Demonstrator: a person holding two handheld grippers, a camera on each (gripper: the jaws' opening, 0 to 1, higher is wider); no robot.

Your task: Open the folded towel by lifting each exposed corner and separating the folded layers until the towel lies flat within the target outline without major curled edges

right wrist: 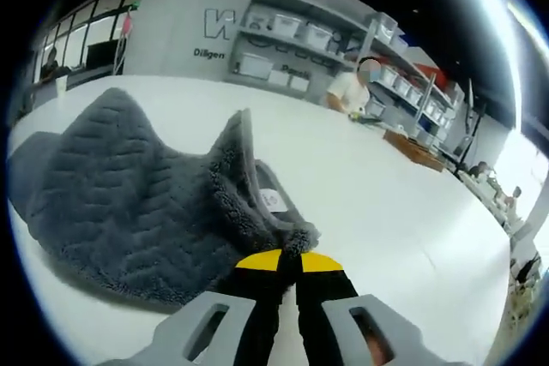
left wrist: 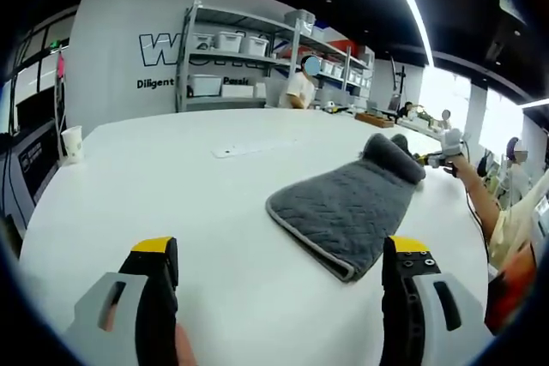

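Observation:
A grey quilted towel (left wrist: 347,203) lies folded on the white table (left wrist: 171,186), its far end raised into a hump. My left gripper (left wrist: 279,255) hangs open above the table, short of the towel's near edge, with nothing between its jaws. My right gripper (left wrist: 436,158) shows in the left gripper view at the towel's far end, held by a person's arm. In the right gripper view my right gripper (right wrist: 288,261) is shut on a fluffy corner of the towel (right wrist: 129,203), lifting it; a white label (right wrist: 273,201) shows on the raised layer.
A paper cup (left wrist: 72,141) stands at the table's left edge. A flat white strip (left wrist: 249,147) lies mid-table. Shelves with white bins (left wrist: 249,49) line the far wall, with a person (left wrist: 300,87) in front. A wooden box (right wrist: 412,147) sits on the table's far side.

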